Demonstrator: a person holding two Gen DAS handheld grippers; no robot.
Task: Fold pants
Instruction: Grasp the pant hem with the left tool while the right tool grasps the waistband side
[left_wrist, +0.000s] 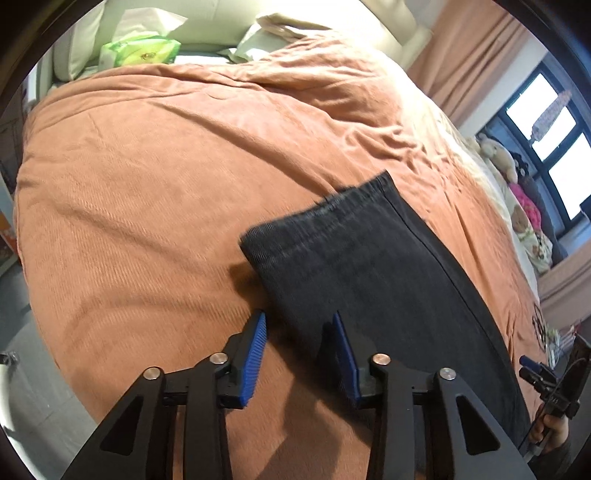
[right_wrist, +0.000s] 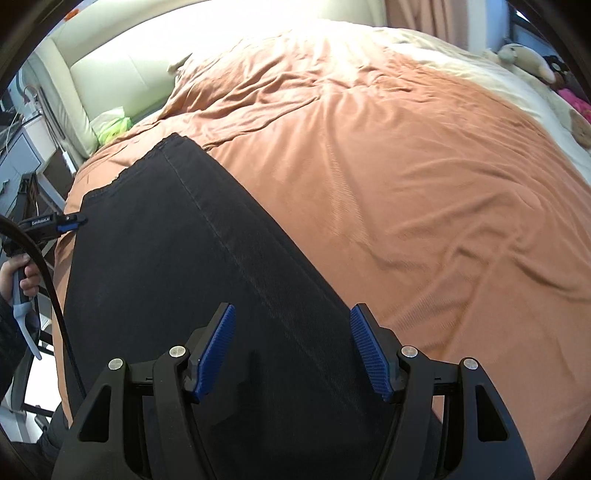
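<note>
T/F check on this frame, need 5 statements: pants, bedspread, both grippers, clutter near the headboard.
1. The pants are black. True.
2. The pants lie on a blue sheet. False: they lie on an orange-brown bedspread.
3. The right gripper is clamped on the fabric. False: its jaws stand open above the pants, pads clear.
4. The left gripper sits at the pants' side edge, jaws apart. True.
5. A red box sits near the headboard. False: it is a green tissue pack.
</note>
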